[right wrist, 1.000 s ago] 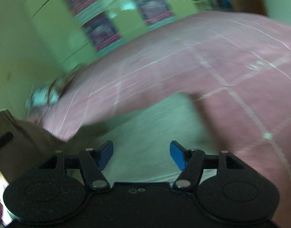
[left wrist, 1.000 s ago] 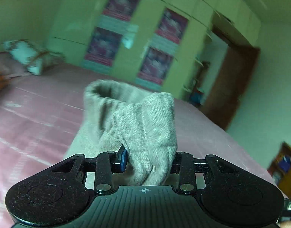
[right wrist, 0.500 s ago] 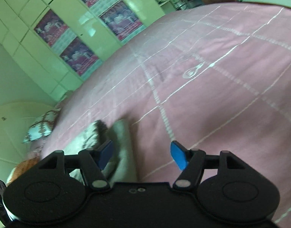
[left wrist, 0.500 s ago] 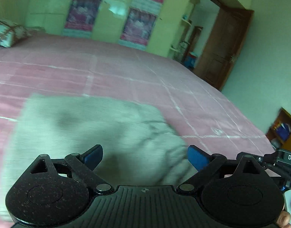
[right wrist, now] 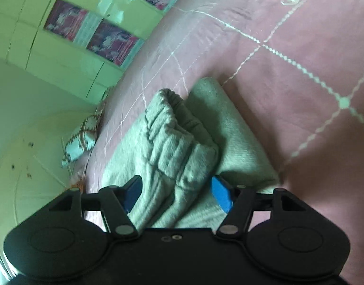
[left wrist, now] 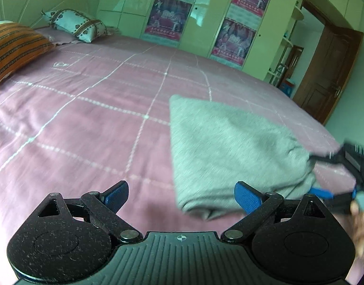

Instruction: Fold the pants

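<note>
Home bedroom: wide bed (left wrist: 91, 109) under pink checked bedspread, pillows (left wrist: 75, 25) at upper left, pale green built-in wardrobe (left wrist: 205, 11) hung with posters (left wrist: 168, 15) along the top, wooden door (left wrist: 329, 71) at right.

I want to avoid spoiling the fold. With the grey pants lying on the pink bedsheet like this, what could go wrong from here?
1. The right gripper has the bunched waistband between its opening jaws; pulling away carelessly may snag the cloth and drag the fold open.
2. The folded grey pants look uneven, with the waistband heaped on top, so the stack may slump.
3. The left gripper is open over the pink bedsheet, close to the pants' edge, and could nudge it.
</note>
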A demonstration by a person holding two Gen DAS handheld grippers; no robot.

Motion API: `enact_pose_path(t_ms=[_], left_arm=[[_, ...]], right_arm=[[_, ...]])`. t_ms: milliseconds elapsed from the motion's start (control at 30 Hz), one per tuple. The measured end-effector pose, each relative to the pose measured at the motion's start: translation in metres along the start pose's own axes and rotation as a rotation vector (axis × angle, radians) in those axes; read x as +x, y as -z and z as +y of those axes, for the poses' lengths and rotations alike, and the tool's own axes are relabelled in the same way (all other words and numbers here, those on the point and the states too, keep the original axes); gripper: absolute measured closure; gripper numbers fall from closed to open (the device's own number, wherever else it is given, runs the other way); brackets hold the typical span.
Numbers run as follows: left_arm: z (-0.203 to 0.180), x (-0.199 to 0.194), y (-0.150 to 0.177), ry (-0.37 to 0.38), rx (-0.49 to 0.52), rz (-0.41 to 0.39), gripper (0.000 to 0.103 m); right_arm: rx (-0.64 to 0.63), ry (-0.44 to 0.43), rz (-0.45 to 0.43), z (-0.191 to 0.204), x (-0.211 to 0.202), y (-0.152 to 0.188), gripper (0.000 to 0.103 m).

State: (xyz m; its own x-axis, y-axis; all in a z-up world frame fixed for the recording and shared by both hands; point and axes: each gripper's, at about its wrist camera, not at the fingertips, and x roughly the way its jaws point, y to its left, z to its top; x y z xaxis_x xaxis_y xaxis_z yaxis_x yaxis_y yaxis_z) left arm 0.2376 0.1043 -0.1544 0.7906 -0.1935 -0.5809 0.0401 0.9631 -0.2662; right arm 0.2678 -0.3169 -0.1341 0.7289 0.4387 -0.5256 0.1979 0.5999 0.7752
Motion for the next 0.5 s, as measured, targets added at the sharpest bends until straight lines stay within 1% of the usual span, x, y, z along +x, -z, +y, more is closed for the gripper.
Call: enact_pose_path(t_ms=[33, 100, 133, 167, 200, 233, 267, 300, 333, 400, 467, 500], left_arm=[[0.000, 0.001, 0.002, 0.003, 0.011, 0.006, 0.007], [-0.002, 0.004, 0.006, 0.001, 0.038, 0.018, 0.007], [-0.003, 0.005, 0.007, 0.004, 0.047, 0.025, 0.007], [-0.004, 0.006, 0.008, 0.006, 0.054, 0.030, 0.007], [-0.005, 0.005, 0.008, 0.009, 0.063, 0.034, 0.007], [-0.007, 0.007, 0.009, 0.013, 0.074, 0.044, 0.007], [-0.010, 0.010, 0.008, 0.016, 0.091, 0.059, 0.007], [-0.012, 0.015, 0.008, 0.013, 0.106, 0.068, 0.007], [-0.013, 0.019, 0.008, 0.002, 0.112, 0.072, 0.007], [-0.011, 0.027, 0.007, -0.002, 0.095, 0.085, 0.007], [-0.011, 0.028, 0.008, 0.002, 0.071, 0.082, 0.007], [-0.012, 0.028, 0.009, 0.000, 0.071, 0.078, 0.007]], right_arm=[[0.015, -0.003, -0.004, 0.002, 0.002, 0.001, 0.033], [-0.001, 0.015, -0.010, 0.012, 0.011, 0.002, 0.028], [-0.031, 0.038, -0.010, 0.019, 0.018, 0.003, 0.026], [-0.067, 0.072, -0.009, 0.027, 0.025, 0.005, 0.027], [-0.105, 0.112, -0.012, 0.034, 0.030, 0.007, 0.030], [-0.143, 0.142, -0.010, 0.039, 0.031, 0.010, 0.044], [-0.182, 0.186, -0.003, 0.043, 0.036, 0.014, 0.053], [-0.206, 0.226, 0.002, 0.045, 0.039, 0.015, 0.059], [-0.197, 0.229, 0.009, 0.045, 0.040, 0.013, 0.063], [-0.179, 0.203, 0.014, 0.047, 0.037, 0.009, 0.069], [-0.159, 0.148, 0.016, 0.048, 0.034, 0.005, 0.069], [-0.122, 0.132, 0.024, 0.042, 0.035, 0.003, 0.066]])
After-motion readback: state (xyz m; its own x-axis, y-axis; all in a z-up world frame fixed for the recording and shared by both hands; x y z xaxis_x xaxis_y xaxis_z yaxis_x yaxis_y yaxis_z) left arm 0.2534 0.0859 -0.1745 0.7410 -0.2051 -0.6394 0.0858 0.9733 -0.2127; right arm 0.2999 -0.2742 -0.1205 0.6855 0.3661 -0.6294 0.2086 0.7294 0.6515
